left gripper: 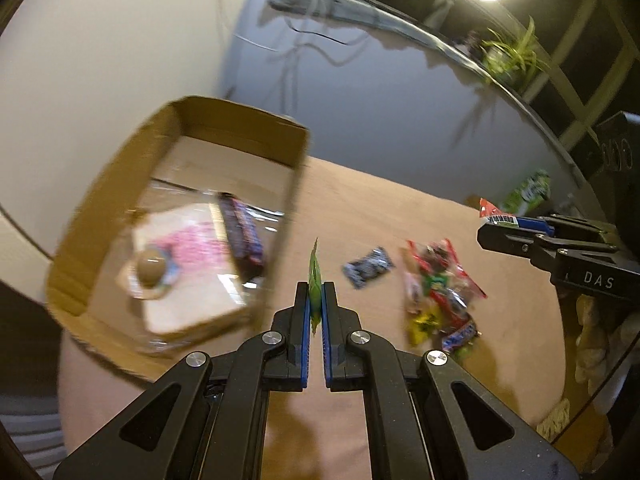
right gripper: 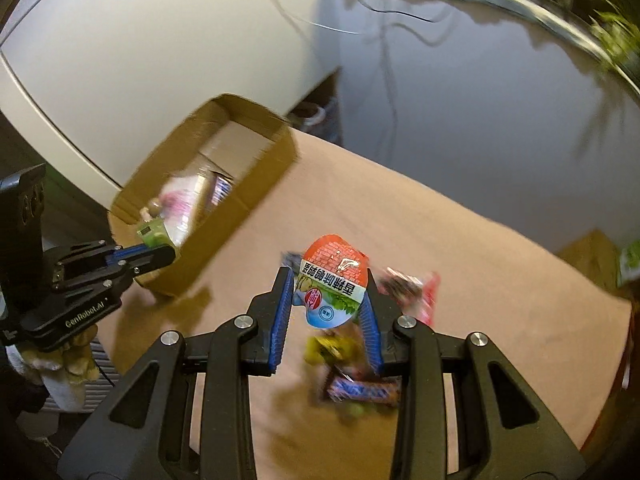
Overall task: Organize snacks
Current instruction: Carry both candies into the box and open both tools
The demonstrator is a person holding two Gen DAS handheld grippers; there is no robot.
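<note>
left gripper (left gripper: 316,300) pinching green packet (left gripper: 315,280), right gripper (right gripper: 330,300) clamping orange-lidded cup (right gripper: 332,284)

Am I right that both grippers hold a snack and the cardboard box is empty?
Not quite: the cardboard box is not empty. The left wrist view shows a pink packet and a dark candy bar inside. Left gripper and right gripper each hold a snack.

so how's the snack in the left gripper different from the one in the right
The green packet in the left gripper is thin and flat, pinched edge-on with the jaws almost together. The orange-topped cup in the right gripper is broad and rounded, holding the jaws visibly apart. The packet is mostly green; the cup's lid is orange and white with printed text. Both are held off the tan table, outside the cardboard box.
</note>
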